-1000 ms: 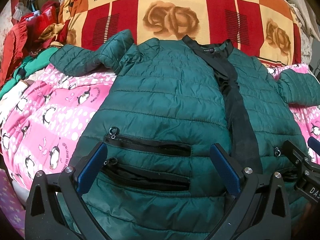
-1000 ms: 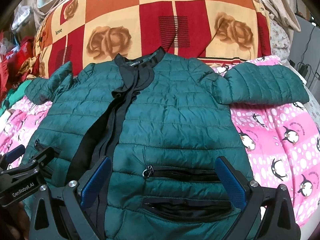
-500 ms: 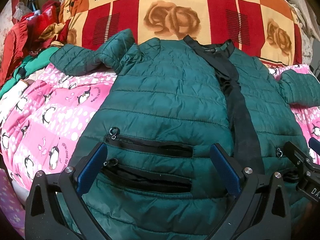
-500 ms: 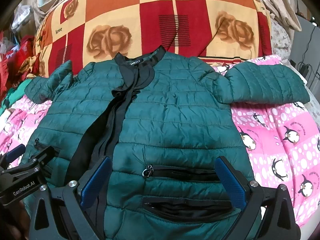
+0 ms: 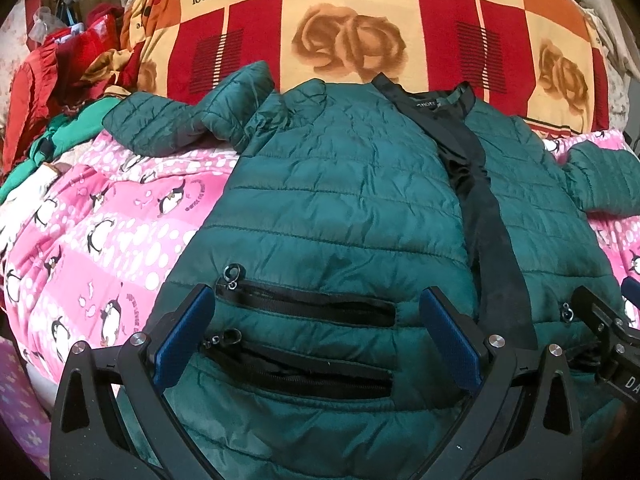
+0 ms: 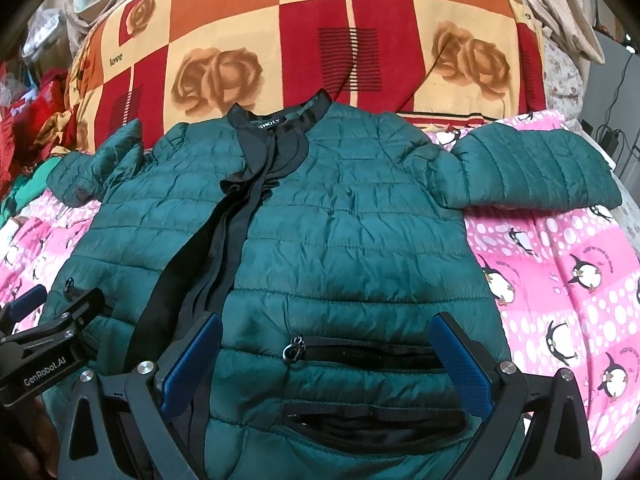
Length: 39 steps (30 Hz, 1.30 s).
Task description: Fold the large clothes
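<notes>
Bedding fills both views: a pink penguin-print cover (image 5: 100,240) is spread over the bed, and behind it stands a big quilt (image 6: 320,40) in red, orange and cream squares with brown roses and the word "love".

On the pink cover lies the green quilted jacket (image 5: 340,200), front side up, collar toward the patterned quilt and hem toward the cameras. Its black front placket (image 6: 224,248) runs from the collar down to the hem, slightly parted near the top. One sleeve (image 6: 532,168) stretches out flat to the right across the pink cover; the other sleeve (image 5: 180,124) is bent and bunched at the left shoulder.

At the far left a heap of red and green clothes (image 5: 48,92) sits beside the bed cover.

Each front panel carries two zip pockets. The lower pocket (image 5: 304,368) on the left panel gapes, showing only black lining; whether anything lies inside the pockets cannot be told.

The left tool (image 5: 316,336) hangs over the left panel near the hem with its blue-padded fingers wide apart, spanning the pockets and gripping nothing. The right tool (image 6: 324,364) sits likewise over the right panel, fingers wide apart, nothing between them.
</notes>
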{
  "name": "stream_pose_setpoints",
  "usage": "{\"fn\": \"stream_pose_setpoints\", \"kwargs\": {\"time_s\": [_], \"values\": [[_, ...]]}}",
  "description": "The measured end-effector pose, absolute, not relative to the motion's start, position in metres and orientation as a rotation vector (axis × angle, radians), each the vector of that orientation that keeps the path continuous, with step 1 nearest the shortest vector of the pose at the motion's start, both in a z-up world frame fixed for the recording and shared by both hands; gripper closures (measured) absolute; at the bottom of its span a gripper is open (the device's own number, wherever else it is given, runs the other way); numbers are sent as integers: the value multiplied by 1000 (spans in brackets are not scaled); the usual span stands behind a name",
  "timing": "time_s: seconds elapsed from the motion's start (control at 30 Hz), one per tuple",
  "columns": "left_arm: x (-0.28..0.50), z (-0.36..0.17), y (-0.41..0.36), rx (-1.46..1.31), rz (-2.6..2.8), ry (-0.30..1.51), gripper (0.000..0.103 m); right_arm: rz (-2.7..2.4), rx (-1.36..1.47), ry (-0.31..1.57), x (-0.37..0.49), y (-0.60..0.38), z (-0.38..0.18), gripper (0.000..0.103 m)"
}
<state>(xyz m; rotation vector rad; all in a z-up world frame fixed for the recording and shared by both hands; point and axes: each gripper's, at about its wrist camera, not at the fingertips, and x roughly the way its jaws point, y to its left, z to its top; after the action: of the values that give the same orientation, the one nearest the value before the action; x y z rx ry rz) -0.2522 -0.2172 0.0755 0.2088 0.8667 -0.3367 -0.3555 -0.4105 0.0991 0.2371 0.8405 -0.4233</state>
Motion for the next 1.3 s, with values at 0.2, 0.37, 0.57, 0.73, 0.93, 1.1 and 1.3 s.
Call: {"fn": "stream_pose_setpoints", "kwargs": {"time_s": [0.2, 0.37, 0.57, 0.73, 0.93, 1.1, 1.3], "values": [[-250, 74, -219, 213, -339, 870, 1, -429, 254, 846, -354, -416, 97, 0], [-250, 72, -223, 214, -342, 869, 1, -432, 254, 853, -354, -416, 95, 0], [-251, 73, -224, 212, -341, 860, 1, -430, 257, 852, -353, -417, 94, 0], [-248, 77, -225, 215, -335, 848, 1, -419, 303, 838, -351, -422, 93, 0], [-243, 77, -226, 205, -338, 853, 1, -430, 275, 841, -345, -421, 94, 0], [-238, 78, -227, 209, -340, 850, 1, -427, 252, 857, -335, -421, 94, 0], [-229, 79, -230, 213, -334, 848, 1, -417, 299, 838, -323, -427, 95, 0]]}}
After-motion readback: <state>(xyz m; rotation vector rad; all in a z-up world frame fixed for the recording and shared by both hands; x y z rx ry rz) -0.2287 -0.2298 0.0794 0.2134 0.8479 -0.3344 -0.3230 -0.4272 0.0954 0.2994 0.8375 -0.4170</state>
